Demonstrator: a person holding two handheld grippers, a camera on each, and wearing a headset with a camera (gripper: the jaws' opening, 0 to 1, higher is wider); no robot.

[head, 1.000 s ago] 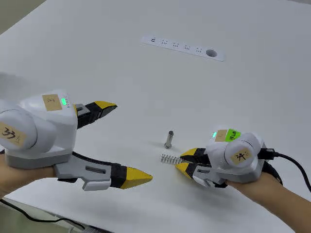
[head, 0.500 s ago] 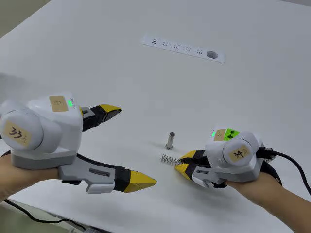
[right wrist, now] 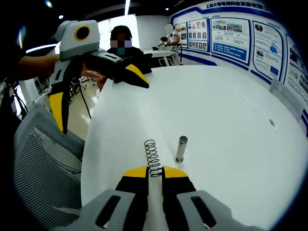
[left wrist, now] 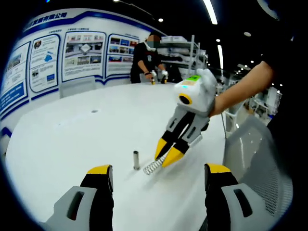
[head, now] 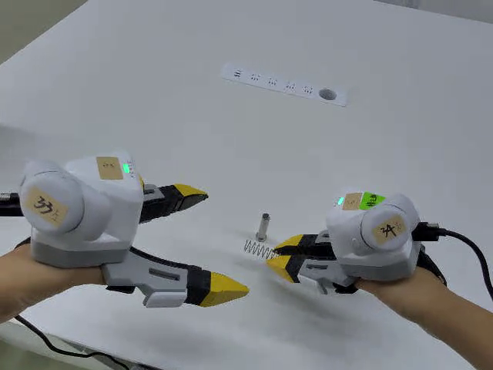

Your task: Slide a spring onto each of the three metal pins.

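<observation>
Metal pin (head: 263, 227) stands upright on a white table (head: 154, 92) in the head view, just ahead of the right gripper (head: 276, 257), whose yellow tips pinch one end of a spring (head: 259, 249). The left gripper (head: 223, 241) hovers alongside, jaws spread wide. Left gripper view: the spring sits just beside the pin, ahead of the parted jaws. Right gripper view: jaws pressed onto the spring, the pin just right of it.

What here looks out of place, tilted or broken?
Nothing is broken or spilled. The pin stands upright on the table; the right claw holds the spring by one end beside it. One oddity: I see one pin, not three.
</observation>
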